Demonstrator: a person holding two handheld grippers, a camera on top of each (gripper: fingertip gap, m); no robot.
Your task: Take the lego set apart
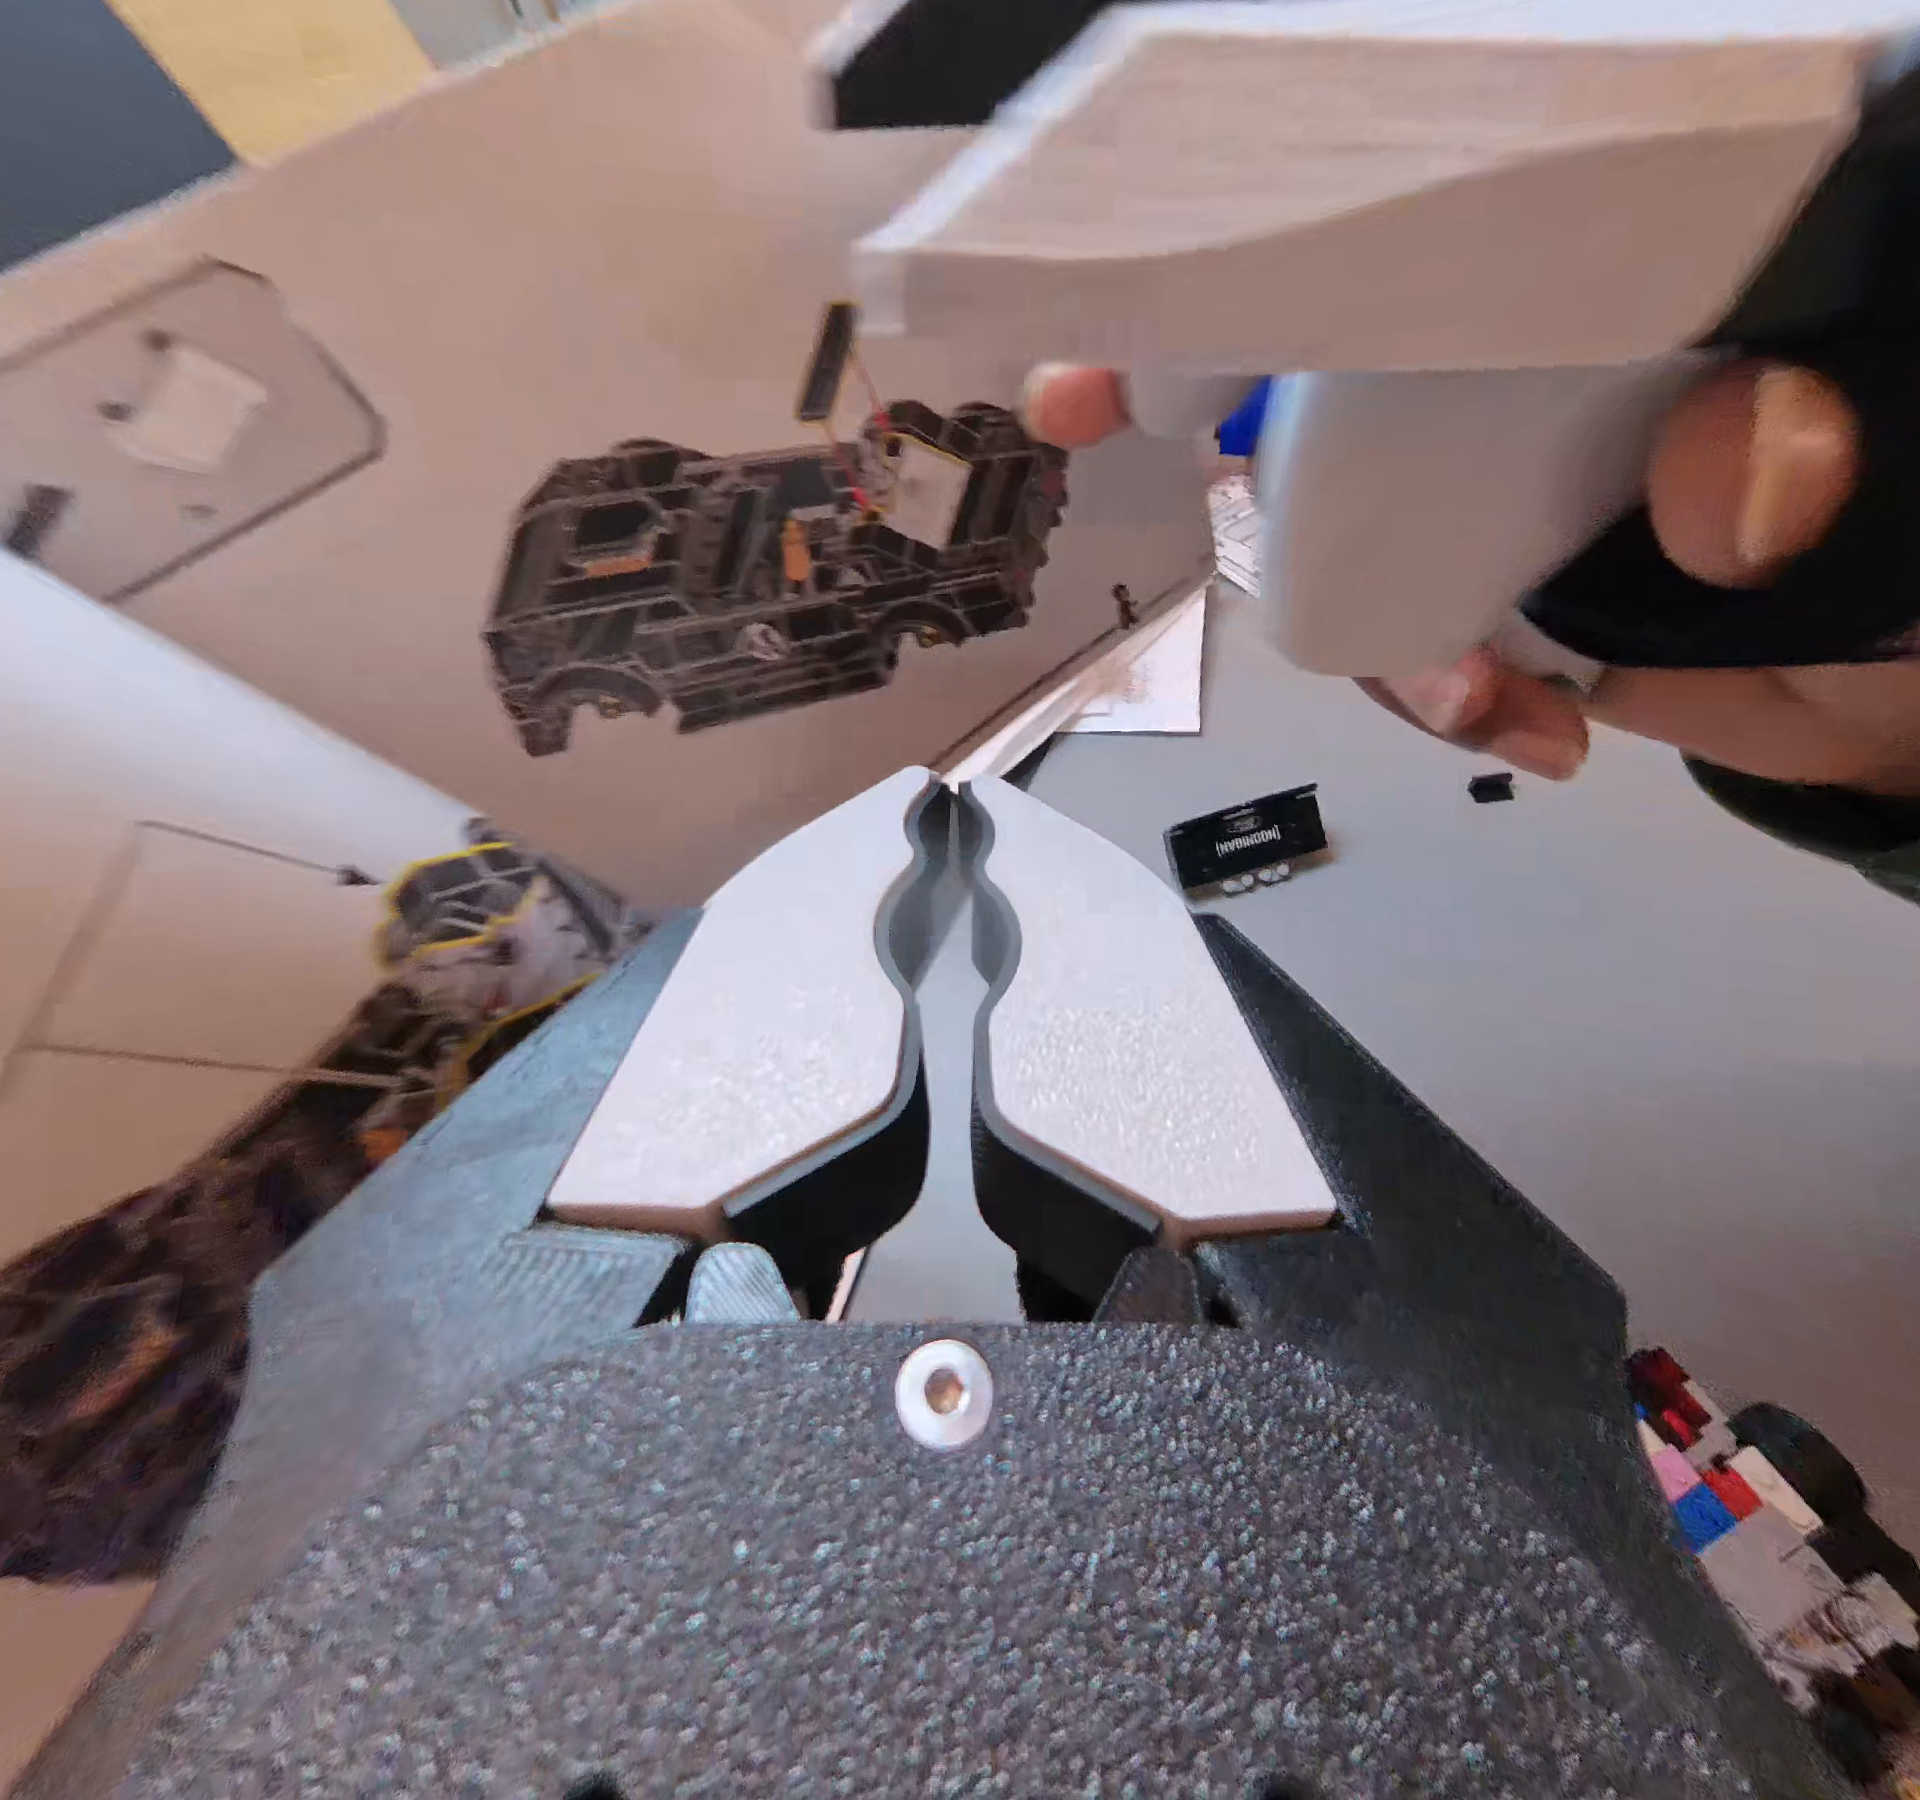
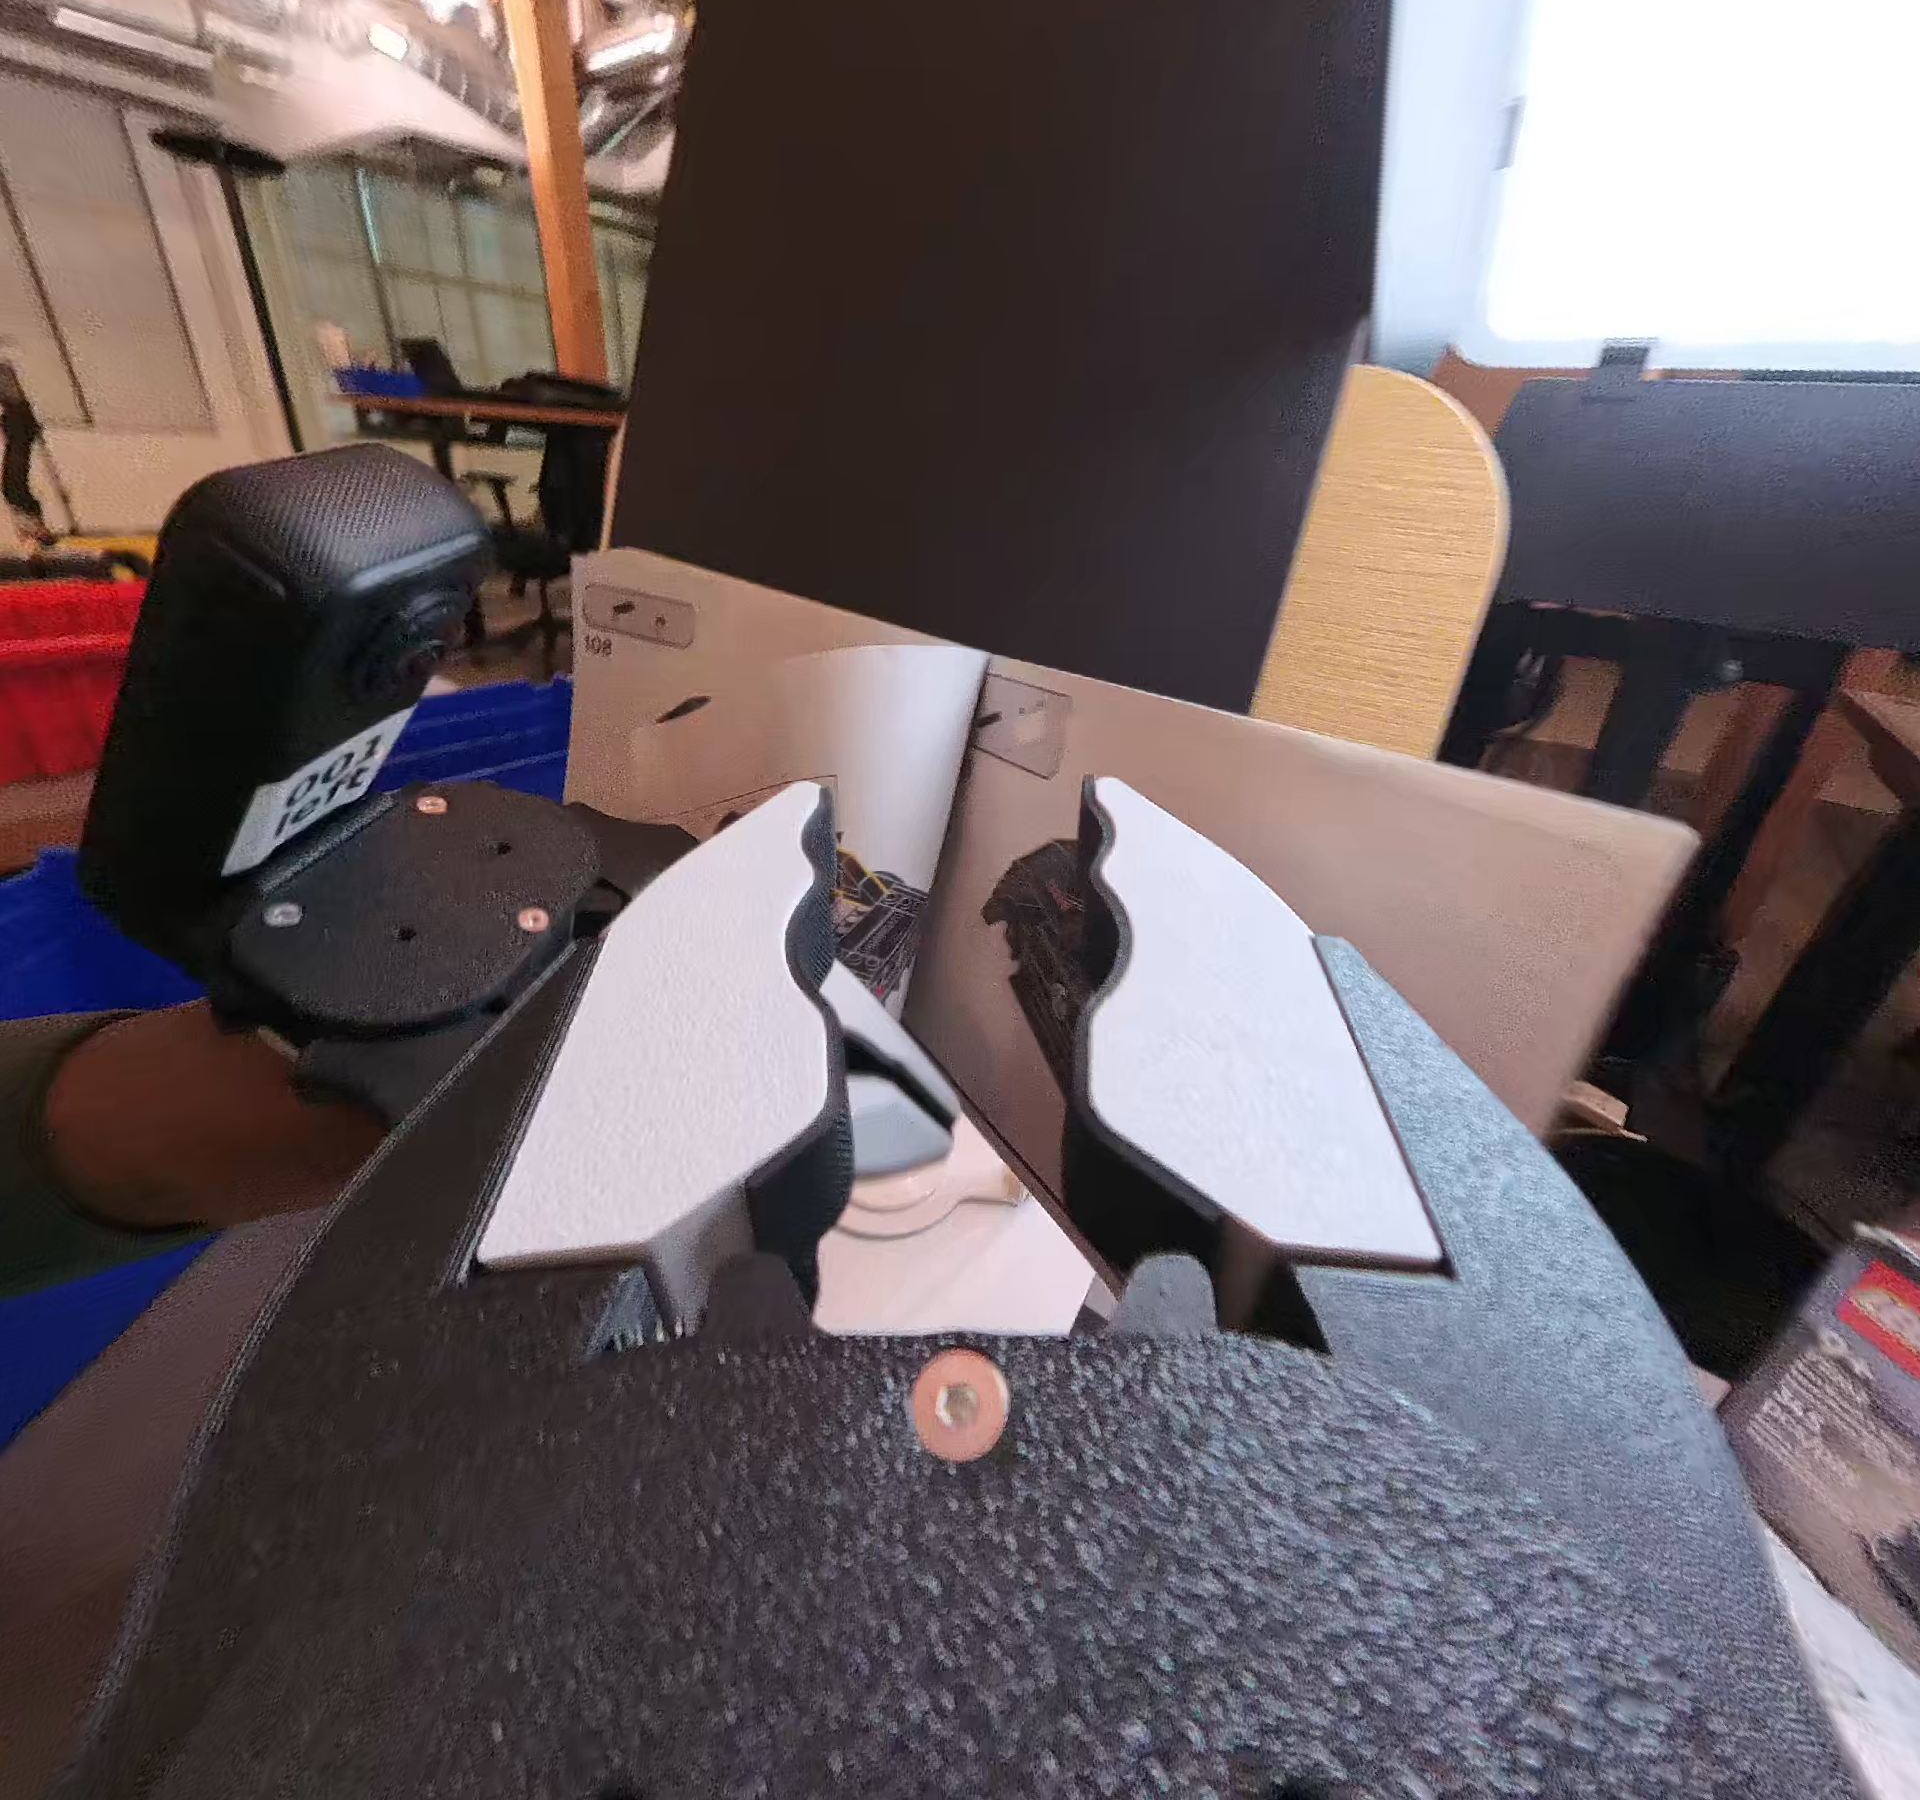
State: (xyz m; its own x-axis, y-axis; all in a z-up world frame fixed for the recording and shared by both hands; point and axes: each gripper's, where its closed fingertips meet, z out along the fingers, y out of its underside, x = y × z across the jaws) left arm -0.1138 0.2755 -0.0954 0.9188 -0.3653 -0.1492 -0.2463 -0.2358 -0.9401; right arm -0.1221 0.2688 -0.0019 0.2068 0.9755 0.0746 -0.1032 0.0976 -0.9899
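An open instruction booklet (image 1: pixel 582 316) with pictures of a black lego car is held up off the grey table (image 1: pixel 1455 1023). My left gripper (image 1: pixel 951 800) is shut on the booklet's lower edge, with the thin paper pinched between the fingertips. In the right wrist view the booklet (image 2: pixel 1351 867) stands upright, its fold in line with the gap of my right gripper (image 2: pixel 956 794). That gripper is open and its pads touch nothing. A black lego plate (image 1: pixel 1247 841) and a tiny black piece (image 1: pixel 1491 786) lie on the table.
A gloved hand (image 1: pixel 1756 472) holds the right gripper at upper right in the left wrist view. Mixed coloured bricks (image 1: pixel 1714 1480) lie at lower right and white papers (image 1: pixel 1153 670) beyond the booklet. The left gripper's camera (image 2: pixel 281 628), a blue bin (image 2: pixel 478 732) and a dark panel (image 2: pixel 997 244) show in the right wrist view. Tip to tip, the grippers are about 9 cm apart. The right gripper is farther from the black lego plate (image 1: pixel 1247 841), some 30 cm, than the left, some 20 cm. My left tips are roughly 30 cm from the tiny black piece (image 1: pixel 1491 786).
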